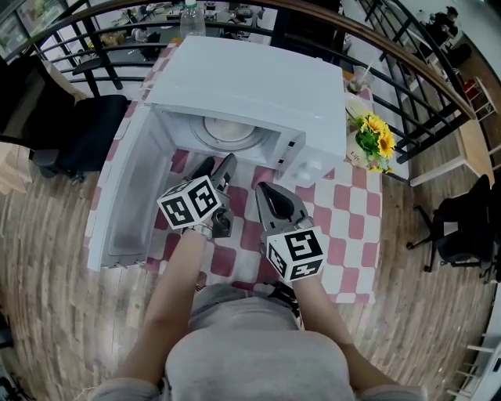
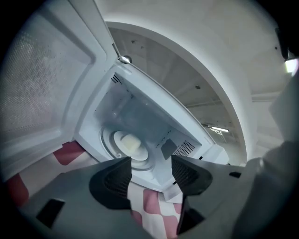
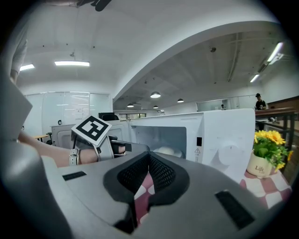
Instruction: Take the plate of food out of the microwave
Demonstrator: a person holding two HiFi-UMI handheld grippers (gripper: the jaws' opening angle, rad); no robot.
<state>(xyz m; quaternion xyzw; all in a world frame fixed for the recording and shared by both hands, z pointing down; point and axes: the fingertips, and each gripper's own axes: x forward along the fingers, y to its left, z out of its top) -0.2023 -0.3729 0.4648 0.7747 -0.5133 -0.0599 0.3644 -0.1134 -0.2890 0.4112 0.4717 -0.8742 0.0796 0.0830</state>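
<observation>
A white microwave (image 1: pixel 250 94) stands on the checkered table with its door (image 1: pixel 129 196) swung open to the left. Inside, a white plate (image 1: pixel 231 129) rests on the turntable; in the left gripper view the plate (image 2: pixel 131 144) carries a pale lump of food. My left gripper (image 1: pixel 215 166) hovers just in front of the cavity mouth. The left gripper (image 2: pixel 150 173) has its jaws apart with nothing between them. My right gripper (image 1: pixel 264 192) sits to the right, in front of the control panel. The right gripper (image 3: pixel 148 162) has its jaws pressed together, empty.
A pot of yellow flowers (image 1: pixel 374 141) stands right of the microwave, seen also as the flower pot (image 3: pixel 264 156). The red-and-white tablecloth (image 1: pixel 348 227) lies under both grippers. A bottle (image 1: pixel 192 17) stands behind the microwave. Black chairs (image 1: pixel 78 133) flank the table; a railing runs behind.
</observation>
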